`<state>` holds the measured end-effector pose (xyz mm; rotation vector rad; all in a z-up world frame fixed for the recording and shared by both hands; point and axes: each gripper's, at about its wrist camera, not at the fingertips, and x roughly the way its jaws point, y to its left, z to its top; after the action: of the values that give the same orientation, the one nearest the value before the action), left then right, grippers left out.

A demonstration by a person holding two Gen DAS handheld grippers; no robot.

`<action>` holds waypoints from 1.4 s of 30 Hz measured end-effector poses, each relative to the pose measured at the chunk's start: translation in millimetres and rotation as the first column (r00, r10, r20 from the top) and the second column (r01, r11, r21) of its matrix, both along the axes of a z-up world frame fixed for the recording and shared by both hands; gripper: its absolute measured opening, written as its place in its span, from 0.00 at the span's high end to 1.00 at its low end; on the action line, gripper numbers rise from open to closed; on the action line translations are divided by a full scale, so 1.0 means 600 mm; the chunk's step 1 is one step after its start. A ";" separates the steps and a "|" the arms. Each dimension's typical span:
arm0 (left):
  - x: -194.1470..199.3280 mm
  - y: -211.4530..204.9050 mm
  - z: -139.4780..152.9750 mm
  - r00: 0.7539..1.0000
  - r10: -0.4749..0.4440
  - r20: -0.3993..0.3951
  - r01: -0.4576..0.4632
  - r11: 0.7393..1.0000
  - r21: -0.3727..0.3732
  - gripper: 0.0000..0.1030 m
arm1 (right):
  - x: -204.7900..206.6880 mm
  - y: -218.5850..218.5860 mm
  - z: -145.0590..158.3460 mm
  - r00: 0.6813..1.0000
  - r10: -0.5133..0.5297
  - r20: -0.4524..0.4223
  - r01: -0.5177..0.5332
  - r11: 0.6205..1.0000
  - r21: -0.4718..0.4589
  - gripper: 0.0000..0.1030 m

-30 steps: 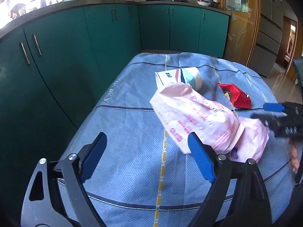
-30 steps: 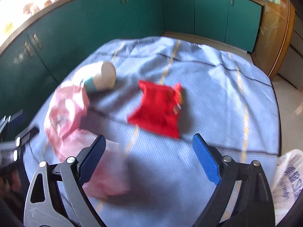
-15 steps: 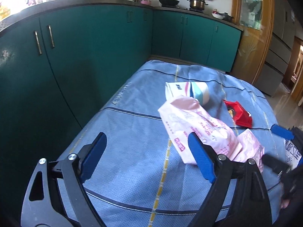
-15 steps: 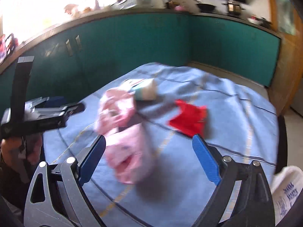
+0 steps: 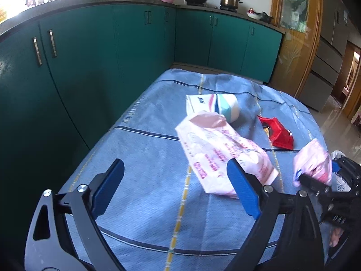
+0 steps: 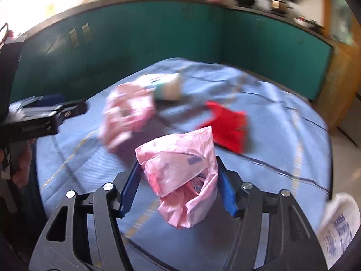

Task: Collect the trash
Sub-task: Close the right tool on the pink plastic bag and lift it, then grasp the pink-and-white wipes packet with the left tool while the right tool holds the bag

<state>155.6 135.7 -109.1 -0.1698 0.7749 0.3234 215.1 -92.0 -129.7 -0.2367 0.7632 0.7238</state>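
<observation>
My right gripper (image 6: 178,185) is shut on a crumpled pink plastic bag (image 6: 180,176) and holds it above the blue cloth; it also shows in the left wrist view (image 5: 312,164). A second pink bag (image 5: 223,153) lies flat mid-table, just ahead of my open, empty left gripper (image 5: 176,187). Behind it lie a white carton (image 5: 198,103), a tipped paper cup (image 5: 227,109) and a red wrapper (image 5: 279,133). In the right wrist view the second pink bag (image 6: 126,115), the cup (image 6: 169,90) and the red wrapper (image 6: 227,126) are blurred.
The table wears a blue striped cloth (image 5: 144,158). Teal cabinets (image 5: 90,52) run along the left and back. A white printed bag (image 6: 340,223) hangs at the table's right edge. A wooden door (image 5: 295,38) and tiled floor lie to the right.
My right gripper has closed on one pink bag and lifted it off the cloth toward the near right. My left gripper has stayed open and drawn back slightly.
</observation>
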 end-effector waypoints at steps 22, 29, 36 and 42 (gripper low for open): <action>0.087 -0.088 -0.072 0.979 -0.097 -0.179 0.075 0.989 -0.125 0.47 | 0.050 -0.101 -0.022 0.965 -0.259 -0.032 0.258 0.966 -0.027 0.38; 0.043 -0.106 -0.068 0.964 -0.196 -0.180 0.183 0.980 -0.083 0.65 | 0.046 -0.099 -0.025 0.966 -0.255 -0.038 0.254 0.967 -0.030 0.38; -0.015 -0.150 -0.057 0.902 -0.361 -0.235 0.393 0.914 0.101 0.51 | 0.047 -0.102 -0.026 0.967 -0.247 -0.059 0.247 0.969 -0.008 0.38; -0.030 -0.139 -0.025 0.923 -0.345 -0.170 0.365 0.925 0.107 0.16 | 0.043 -0.099 -0.028 0.968 -0.245 -0.053 0.245 0.969 -0.016 0.37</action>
<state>137.8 52.5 -123.9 0.1281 0.9101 0.0418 240.7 -151.2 -146.5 -0.1277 0.8314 0.4938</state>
